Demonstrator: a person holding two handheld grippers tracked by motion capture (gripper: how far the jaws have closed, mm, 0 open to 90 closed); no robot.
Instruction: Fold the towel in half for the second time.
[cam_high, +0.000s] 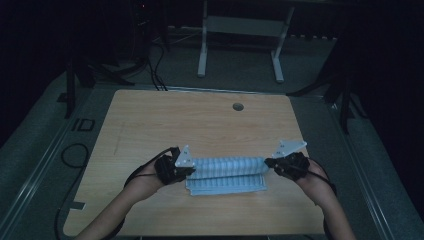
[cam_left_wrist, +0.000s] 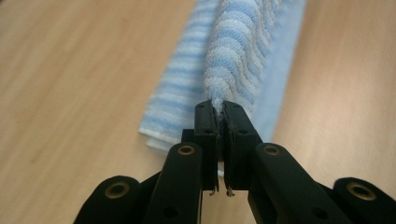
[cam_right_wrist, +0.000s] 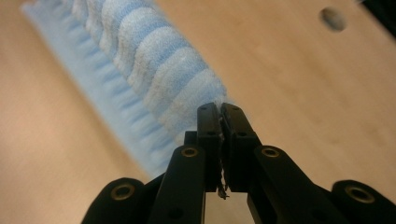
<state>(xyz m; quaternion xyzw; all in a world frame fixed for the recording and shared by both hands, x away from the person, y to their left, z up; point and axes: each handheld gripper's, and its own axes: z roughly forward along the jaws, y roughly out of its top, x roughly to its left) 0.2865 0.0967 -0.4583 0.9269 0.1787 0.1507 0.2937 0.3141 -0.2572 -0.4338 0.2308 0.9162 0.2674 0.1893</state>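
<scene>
A blue-and-white striped towel (cam_high: 227, 174) lies folded near the front of the wooden table (cam_high: 200, 120). Its upper layer is lifted and stretched between both grippers. My left gripper (cam_high: 187, 170) is shut on the towel's left corner; in the left gripper view the striped towel (cam_left_wrist: 238, 51) runs away from the left gripper (cam_left_wrist: 218, 108), whose jaws pinch the cloth. My right gripper (cam_high: 270, 162) is shut on the right corner; the right gripper view shows the towel (cam_right_wrist: 154, 60) stretching off to the upper left from the right gripper (cam_right_wrist: 219, 111). The lower layer rests flat on the table.
A round cable hole (cam_high: 238, 106) sits in the tabletop at the back. Behind the table stands a white frame (cam_high: 240, 35) on the floor. Black cables (cam_high: 75, 155) trail on the floor at the left. The surroundings are dark.
</scene>
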